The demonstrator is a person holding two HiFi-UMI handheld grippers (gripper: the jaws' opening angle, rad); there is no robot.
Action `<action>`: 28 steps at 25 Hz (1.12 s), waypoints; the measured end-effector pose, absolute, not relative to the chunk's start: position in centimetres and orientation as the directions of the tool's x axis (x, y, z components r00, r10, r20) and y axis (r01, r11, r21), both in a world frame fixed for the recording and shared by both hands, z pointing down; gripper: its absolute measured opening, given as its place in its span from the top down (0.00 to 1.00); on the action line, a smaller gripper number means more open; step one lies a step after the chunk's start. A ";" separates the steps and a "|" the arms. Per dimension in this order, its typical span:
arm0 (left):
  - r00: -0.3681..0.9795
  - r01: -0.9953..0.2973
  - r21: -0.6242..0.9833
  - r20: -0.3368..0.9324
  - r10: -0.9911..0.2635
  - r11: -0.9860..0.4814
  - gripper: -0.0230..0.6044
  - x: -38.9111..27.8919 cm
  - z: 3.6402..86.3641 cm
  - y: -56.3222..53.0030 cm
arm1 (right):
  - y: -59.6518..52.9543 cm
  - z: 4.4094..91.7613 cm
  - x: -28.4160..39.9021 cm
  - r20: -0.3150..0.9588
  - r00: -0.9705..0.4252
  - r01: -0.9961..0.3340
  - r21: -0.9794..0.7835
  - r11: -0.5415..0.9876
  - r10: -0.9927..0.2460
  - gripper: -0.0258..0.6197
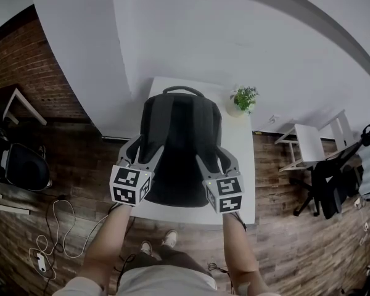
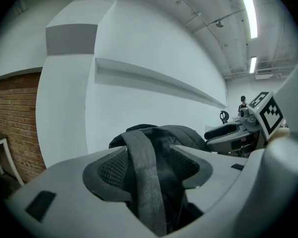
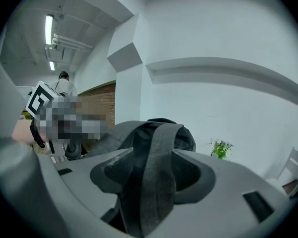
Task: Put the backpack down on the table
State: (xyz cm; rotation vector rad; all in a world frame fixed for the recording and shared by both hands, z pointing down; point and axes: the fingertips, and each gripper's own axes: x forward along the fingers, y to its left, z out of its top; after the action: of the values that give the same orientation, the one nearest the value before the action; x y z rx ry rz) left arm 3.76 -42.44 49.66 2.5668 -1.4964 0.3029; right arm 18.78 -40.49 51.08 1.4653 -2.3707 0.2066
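The black backpack (image 1: 180, 128) lies on the white table (image 1: 242, 159) with its strap side up and its top handle at the far end. My left gripper (image 1: 142, 154) is at its left shoulder strap (image 2: 145, 182) and my right gripper (image 1: 217, 158) is at the right strap (image 3: 156, 182). In the left gripper view the left gripper (image 2: 149, 170) is open, and the grey strap runs loose between its jaws with room on both sides. The right gripper (image 3: 156, 175) is open too, its strap hanging slack between the pads.
A small potted plant (image 1: 243, 98) stands at the table's far right corner. On the wooden floor, a white chair (image 1: 308, 143) and a black office chair (image 1: 333, 184) stand to the right. A dark chair (image 1: 21, 165) and cables (image 1: 55, 239) are to the left. A white wall is behind.
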 end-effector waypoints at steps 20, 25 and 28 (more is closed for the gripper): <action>0.520 -0.846 0.004 0.228 -0.823 -0.533 0.60 1.3 47.5 -36.8 | -33.7 49.9 17.2 0.358 -0.312 -0.928 0.086 0.364 -0.880 0.61; 0.510 -0.852 -0.019 0.193 -0.838 -0.523 0.85 0.3 46.1 -35.0 | -31.7 48.1 17.2 0.303 -0.294 -0.941 0.072 0.330 -0.906 0.82; 0.517 -0.850 -0.023 0.167 -0.840 -0.527 0.92 -0.1 45.2 -34.0 | -30.7 46.7 16.9 0.273 -0.281 -0.947 0.079 0.312 -0.920 0.85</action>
State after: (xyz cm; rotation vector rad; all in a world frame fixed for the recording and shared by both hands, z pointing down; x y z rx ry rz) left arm -0.12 -33.99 45.17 2.6814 -1.4954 0.2426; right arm 16.93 -30.66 46.74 1.6930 -2.3145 0.1425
